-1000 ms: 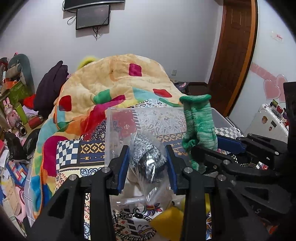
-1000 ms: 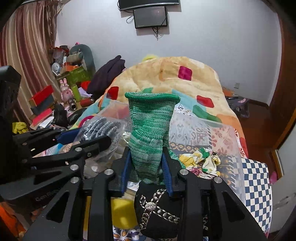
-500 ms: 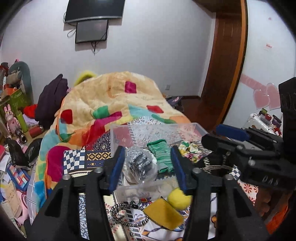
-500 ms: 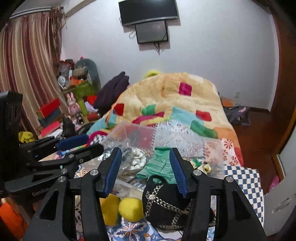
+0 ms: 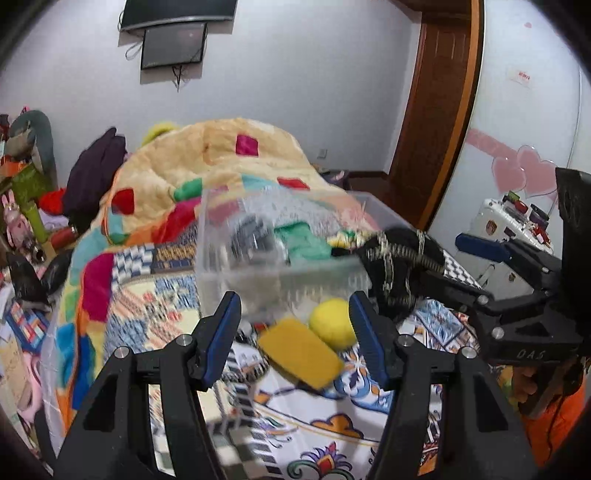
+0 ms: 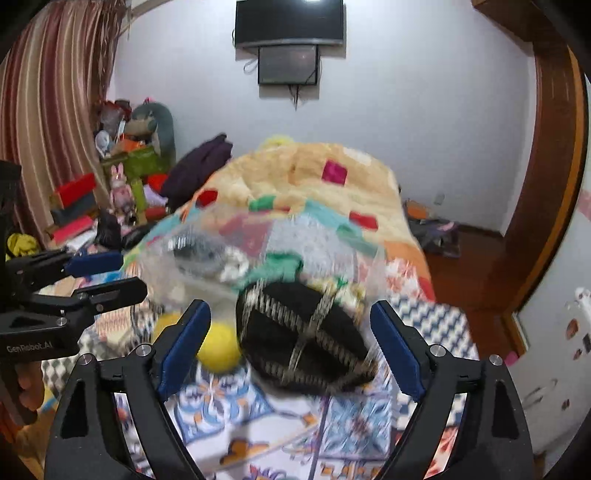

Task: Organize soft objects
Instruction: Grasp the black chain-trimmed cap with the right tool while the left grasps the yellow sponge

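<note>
Clear plastic bin (image 5: 280, 266) sits on the bed w/ green knit (image 5: 303, 240) inside, blurred. Only left view shows yellow sponge (image 5: 299, 352), long axis slanting down-right, by yellow ball (image 5: 332, 323). Black hat (image 6: 303, 332) clearest in right view. Left gripper (image 5: 295, 332) & right gripper (image 6: 290, 347): jaws opening, pinching nothing.

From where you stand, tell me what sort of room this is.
Most likely a lived-in bedroom: a bed under a thick cream quilt with coloured squares, a dark flat screen mounted on the white wall, and striped curtains beside a heap of toys and boxes.
</note>
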{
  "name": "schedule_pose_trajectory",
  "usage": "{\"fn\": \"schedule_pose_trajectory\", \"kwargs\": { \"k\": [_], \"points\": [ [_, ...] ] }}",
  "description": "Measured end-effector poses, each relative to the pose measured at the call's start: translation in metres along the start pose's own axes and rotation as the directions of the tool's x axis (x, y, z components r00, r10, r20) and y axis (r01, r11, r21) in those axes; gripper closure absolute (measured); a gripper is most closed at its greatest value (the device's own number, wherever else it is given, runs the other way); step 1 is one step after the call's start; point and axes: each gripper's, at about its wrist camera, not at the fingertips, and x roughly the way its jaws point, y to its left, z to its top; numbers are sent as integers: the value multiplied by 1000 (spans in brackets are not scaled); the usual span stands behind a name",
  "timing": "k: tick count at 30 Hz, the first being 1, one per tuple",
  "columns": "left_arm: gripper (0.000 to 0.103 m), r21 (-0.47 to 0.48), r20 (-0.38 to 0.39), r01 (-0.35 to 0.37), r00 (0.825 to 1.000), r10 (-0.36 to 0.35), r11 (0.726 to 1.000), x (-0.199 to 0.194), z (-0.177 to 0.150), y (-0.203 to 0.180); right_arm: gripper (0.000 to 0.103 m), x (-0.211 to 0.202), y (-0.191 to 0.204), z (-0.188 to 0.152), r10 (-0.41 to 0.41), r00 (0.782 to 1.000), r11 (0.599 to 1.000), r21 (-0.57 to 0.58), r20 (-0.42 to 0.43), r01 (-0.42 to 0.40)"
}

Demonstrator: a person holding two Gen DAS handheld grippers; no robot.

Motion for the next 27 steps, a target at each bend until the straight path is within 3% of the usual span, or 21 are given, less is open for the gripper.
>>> {"fn": "schedule_pose_trajectory", "kwargs": {
  "k": [8, 16, 17, 19, 22, 23, 25, 27],
  "points": [
    [42, -55, -71, 36, 997, -40, 998, 22, -22, -2, 16, 31, 0, -22, -2, 995, 1000, 23, -95, 4],
    [43, -56, -117, -5, 993, -2, 998, 37, -31, -7, 19, 43, -11, -31, 33, 988, 994, 105, -148, -17],
    [43, -60, -122, -9, 993, 2, 998, 38, -32, -6, 25, 42, -12, -32, 33, 989, 994, 109, -144, -17],
    [48, -67, -133, -19, 991, 10, 998, 41, -34, -6, 46, 43, -13, -32, 40, 988, 993, 115, -150, -23],
    [59, -74, -152, -29, 988, 17, 997, 46, -37, -6, 70, 46, -13, -35, 59, 984, 992, 124, -169, -38],
    [65, -75, -163, -27, 987, 14, 997, 49, -38, -6, 72, 45, -13, -36, 53, 985, 992, 123, -164, -32],
    [66, -80, -160, -23, 987, 10, 996, 50, -40, -6, 85, 42, -12, -37, 64, 986, 991, 126, -153, -45],
    [69, -77, -152, -26, 988, 14, 997, 47, -41, -7, 87, 40, -13, -38, 64, 987, 991, 128, -146, -45]
  ]
}}
